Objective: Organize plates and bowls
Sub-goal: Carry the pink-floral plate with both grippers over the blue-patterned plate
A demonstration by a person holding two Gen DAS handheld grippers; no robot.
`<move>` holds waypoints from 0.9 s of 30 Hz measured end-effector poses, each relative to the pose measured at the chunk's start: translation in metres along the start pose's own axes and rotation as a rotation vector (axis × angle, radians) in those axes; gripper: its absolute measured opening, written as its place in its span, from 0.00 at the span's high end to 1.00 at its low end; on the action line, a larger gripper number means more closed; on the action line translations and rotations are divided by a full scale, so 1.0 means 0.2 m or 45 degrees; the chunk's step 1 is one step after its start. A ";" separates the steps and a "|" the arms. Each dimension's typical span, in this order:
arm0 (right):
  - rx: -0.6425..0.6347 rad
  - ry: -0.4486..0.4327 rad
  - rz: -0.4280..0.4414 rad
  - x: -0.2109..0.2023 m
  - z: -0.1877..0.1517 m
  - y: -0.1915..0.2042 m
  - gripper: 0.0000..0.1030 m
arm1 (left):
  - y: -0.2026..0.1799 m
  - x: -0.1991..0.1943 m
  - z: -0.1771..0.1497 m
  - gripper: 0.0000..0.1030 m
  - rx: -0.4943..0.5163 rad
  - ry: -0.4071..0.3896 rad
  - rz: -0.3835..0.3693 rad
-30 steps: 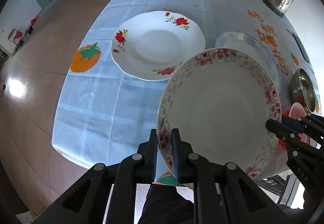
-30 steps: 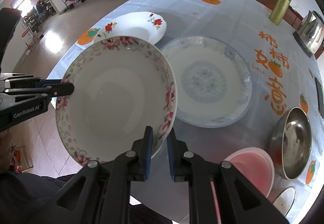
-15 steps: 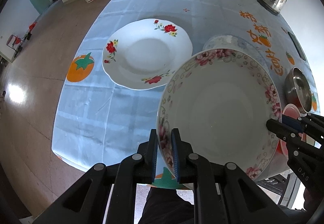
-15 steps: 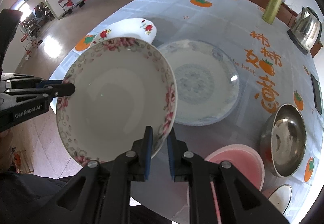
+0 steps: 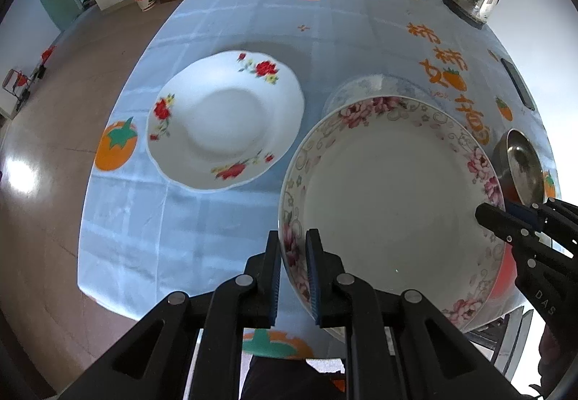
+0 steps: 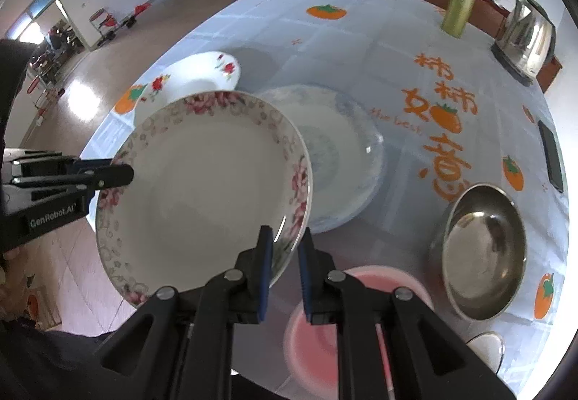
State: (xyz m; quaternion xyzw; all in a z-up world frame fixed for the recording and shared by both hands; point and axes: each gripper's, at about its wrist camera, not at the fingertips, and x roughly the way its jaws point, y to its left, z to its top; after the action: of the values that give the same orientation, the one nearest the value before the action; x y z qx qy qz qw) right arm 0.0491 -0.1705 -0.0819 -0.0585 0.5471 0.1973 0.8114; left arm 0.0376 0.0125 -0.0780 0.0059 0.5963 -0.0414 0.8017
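Table [image 5: 224, 38] slid nearer, tiled floor [image 5: 43, 183] beyond

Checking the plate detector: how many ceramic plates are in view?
3. The pink-flowered plate is held above the table edge by both tools. The red-flowered plate lies on the table's left side. The blue-patterned plate lies beside it, partly covered. No others seen.

"GenRobot.AI" marks the left claw [image 6: 123, 176]; "DAS" the right claw [image 5: 484, 215].
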 end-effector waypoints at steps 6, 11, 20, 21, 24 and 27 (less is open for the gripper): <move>0.013 -0.005 -0.026 0.01 0.03 -0.06 0.86 | -0.04 0.02 0.07 0.86 0.009 -0.013 -0.002; 0.025 -0.017 -0.042 0.02 0.06 -0.10 0.86 | -0.06 0.04 0.11 0.86 0.024 -0.024 -0.007; 0.048 -0.030 -0.077 0.03 0.09 -0.17 0.86 | -0.12 0.07 0.15 0.86 0.057 -0.039 -0.019; 0.047 -0.030 -0.082 0.03 0.09 -0.17 0.86 | -0.12 0.07 0.15 0.86 0.057 -0.038 -0.020; 0.049 -0.031 -0.091 0.04 0.10 -0.19 0.86 | -0.13 0.08 0.17 0.86 0.065 -0.042 -0.020; 0.055 -0.036 -0.100 0.05 0.11 -0.20 0.86 | -0.14 0.08 0.19 0.86 0.076 -0.048 -0.019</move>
State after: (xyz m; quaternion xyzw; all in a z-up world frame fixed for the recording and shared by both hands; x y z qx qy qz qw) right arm 0.0864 -0.1985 -0.0879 -0.0594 0.5371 0.1543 0.8272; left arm 0.0762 -0.0192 -0.0822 0.0247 0.5796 -0.0652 0.8119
